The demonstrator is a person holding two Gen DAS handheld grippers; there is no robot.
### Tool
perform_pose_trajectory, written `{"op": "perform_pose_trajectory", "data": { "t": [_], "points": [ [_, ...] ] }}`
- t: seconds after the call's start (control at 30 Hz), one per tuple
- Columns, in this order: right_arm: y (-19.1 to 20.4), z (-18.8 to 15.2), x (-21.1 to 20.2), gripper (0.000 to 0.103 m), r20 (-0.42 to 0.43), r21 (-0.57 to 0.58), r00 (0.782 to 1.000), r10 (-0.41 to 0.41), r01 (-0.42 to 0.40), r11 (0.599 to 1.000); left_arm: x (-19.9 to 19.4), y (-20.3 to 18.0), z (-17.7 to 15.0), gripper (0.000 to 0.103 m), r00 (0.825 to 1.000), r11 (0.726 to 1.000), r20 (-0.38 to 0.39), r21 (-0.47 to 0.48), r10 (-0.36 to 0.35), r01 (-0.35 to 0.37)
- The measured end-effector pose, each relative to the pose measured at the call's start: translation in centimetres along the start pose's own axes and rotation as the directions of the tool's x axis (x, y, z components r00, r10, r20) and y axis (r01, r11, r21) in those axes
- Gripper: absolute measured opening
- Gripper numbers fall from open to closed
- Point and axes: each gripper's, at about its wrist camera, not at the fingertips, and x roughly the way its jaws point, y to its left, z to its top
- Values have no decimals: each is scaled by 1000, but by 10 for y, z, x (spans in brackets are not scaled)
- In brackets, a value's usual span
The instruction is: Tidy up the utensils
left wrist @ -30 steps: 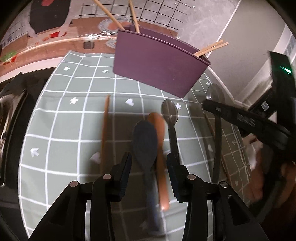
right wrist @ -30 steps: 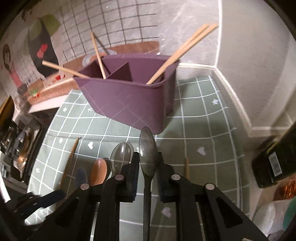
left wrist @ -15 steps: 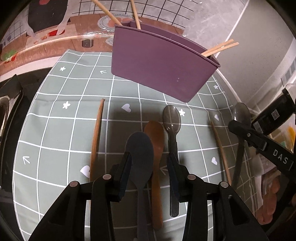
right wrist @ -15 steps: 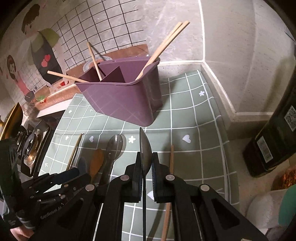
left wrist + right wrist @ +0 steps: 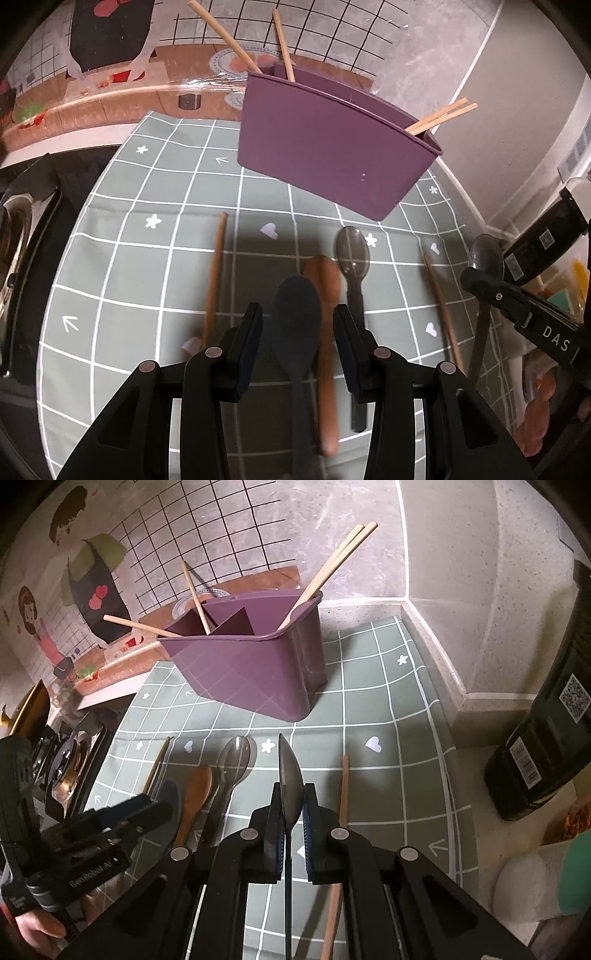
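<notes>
A purple divided organizer (image 5: 332,147) (image 5: 251,664) stands at the back of the green checked mat with several chopsticks leaning in it. My left gripper (image 5: 297,332) is open just above the mat. A dark blue spoon (image 5: 295,314) and part of a brown wooden spoon (image 5: 325,288) lie between its jaws, and the pads touch neither. A clear grey spoon (image 5: 351,251) lies just to the right. My right gripper (image 5: 293,805) is shut on a second clear grey spoon (image 5: 291,771), held edge-on above the mat. Loose chopsticks (image 5: 216,277) (image 5: 343,786) lie on either side.
A tall dark bottle (image 5: 546,738) stands off the mat at the right, near the wall corner. A stove (image 5: 66,764) borders the mat on the left. A white and teal object (image 5: 532,886) sits at the lower right. A person's hand (image 5: 33,926) holds the left gripper.
The right gripper has drawn away to the right with its clear spoon, which has turned from face-on to edge-on. The left gripper has stayed over the dark blue spoon.
</notes>
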Motion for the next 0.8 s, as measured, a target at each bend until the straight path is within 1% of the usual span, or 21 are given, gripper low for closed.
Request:
{"op": "perform_pose_trajectory", "data": {
  "t": [0.1,0.2,0.27,0.37,0.47,0.57,0.63,0.67,0.8],
  "points": [
    [1,-2,1,8,-7,10,1000,11,-11,1000,7,3,1,41,999,1000,-41,-2,-28,28],
    [4,-2,2,8,-9,10,1000,17,-17,1000,13,0,-1,41,999,1000,-51,25,-1,2],
    [6,-2,1,8,-6,5,1000,17,-17,1000,16,-3,-2,41,998,999,-56,34,-2,3],
    [10,-3,-1,8,0,2,1000,15,-15,1000,19,-8,-1,41,998,998,-52,62,21,-18],
    [13,-3,-2,8,-2,6,1000,21,-21,1000,23,-10,1,41,998,997,-50,68,32,-28],
    [16,-4,-4,8,-3,0,1000,19,-19,1000,26,-10,3,40,998,998,-51,61,26,-23],
    [17,-5,-6,8,-1,-2,1000,16,-16,1000,26,-9,3,35,999,998,-43,58,23,-21],
    [17,-5,-7,8,0,-4,1000,15,-15,1000,25,-8,3,34,999,998,-39,57,20,-18],
    [19,-5,-14,8,12,-7,1000,10,-10,1000,9,-4,1,34,1000,998,9,56,7,-7]
  ]
}}
